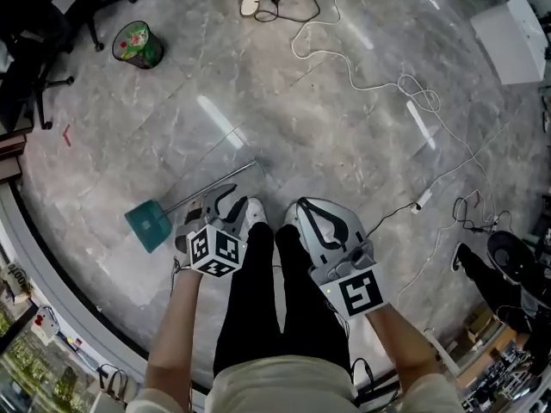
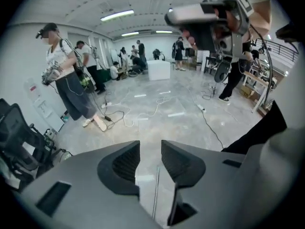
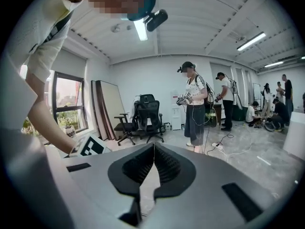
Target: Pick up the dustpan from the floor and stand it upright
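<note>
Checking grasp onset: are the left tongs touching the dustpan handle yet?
Apart. Left gripper view: the left tongs stand open, and the dustpan handle lies in the gap with floor showing on both sides.

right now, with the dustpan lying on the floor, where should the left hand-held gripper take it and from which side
Grip the thin metal handle, near the teal pan, coming from above with the jaws across the rod. It lies flat and is slim, while the pan looks too broad. The open left hand-held gripper hangs right over it.

One dustpan (image 1: pixel 148 223), two hand-held grippers (image 1: pixel 222 201) (image 1: pixel 324 220), one green bin (image 1: pixel 138 44).
</note>
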Tool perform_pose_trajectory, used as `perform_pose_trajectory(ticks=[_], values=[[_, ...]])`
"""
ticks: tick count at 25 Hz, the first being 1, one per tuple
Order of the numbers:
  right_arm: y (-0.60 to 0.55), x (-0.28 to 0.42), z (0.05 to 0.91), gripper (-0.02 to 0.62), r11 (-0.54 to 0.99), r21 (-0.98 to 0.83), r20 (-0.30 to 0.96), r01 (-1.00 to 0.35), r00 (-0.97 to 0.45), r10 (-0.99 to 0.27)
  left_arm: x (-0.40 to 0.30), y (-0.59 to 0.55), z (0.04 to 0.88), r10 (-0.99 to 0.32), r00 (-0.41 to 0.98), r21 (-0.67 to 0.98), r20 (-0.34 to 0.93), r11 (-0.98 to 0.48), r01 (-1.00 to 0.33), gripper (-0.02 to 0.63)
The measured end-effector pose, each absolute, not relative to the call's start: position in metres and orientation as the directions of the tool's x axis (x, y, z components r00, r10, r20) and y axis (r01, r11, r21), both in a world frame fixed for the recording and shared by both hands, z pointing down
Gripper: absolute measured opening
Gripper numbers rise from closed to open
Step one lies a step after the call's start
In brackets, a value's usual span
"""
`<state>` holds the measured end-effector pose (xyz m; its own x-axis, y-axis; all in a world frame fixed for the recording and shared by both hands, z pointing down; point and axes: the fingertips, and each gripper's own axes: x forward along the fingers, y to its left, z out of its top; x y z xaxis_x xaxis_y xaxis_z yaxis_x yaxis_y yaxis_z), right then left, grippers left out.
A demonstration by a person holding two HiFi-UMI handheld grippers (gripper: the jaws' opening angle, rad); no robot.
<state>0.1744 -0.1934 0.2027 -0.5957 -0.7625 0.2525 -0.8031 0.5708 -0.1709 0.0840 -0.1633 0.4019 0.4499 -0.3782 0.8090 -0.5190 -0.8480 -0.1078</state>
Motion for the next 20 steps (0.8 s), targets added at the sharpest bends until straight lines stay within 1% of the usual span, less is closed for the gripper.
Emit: perform_pose_trajectory(ticks=[3,5,8,12,14,16,20], values=[[-0.203,0.184,0.299,0.018,0.520,-0.203,0.329,-0.830,-0.558,-0.762,0.083,-0.185,0.522,-0.306,0.372,-0.099,0.876,-0.871,-0.482,0.140],[-0.202,0.192,0.374,0.018,0.502,-0.203,0.383,-0.841,-0.540,-0.750,0.083,-0.194,0.614,-0.255,0.318,-0.109,0.913,-0.904,-0.414,0.140],[-0.193,0.198,0.484,0.018,0.543,-0.161,0.455,-0.824,-0.550,-0.700,0.084,-0.196,0.752,-0.164,0.252,-0.090,0.954,-0.955,-0.283,0.140],[-0.185,0.202,0.609,0.018,0.571,-0.164,0.486,-0.805,-0.569,-0.663,0.077,-0.170,0.904,-0.026,0.155,0.000,0.988,-0.986,-0.169,0.140],[-0.187,0.205,0.663,0.018,0.572,-0.164,0.491,-0.804,-0.569,-0.659,0.074,-0.162,0.960,-0.015,0.141,0.007,0.990,-0.988,-0.155,0.139],[-0.194,0.205,0.707,0.018,0.581,-0.142,0.493,-0.802,-0.566,-0.660,0.067,-0.163,1.005,-0.022,0.128,0.000,0.992,-0.985,-0.172,0.140],[-0.202,0.201,0.766,0.018,0.584,-0.157,0.496,-0.797,-0.575,-0.651,0.052,-0.164,1.072,-0.004,0.090,0.014,0.996,-0.979,-0.201,0.140]])
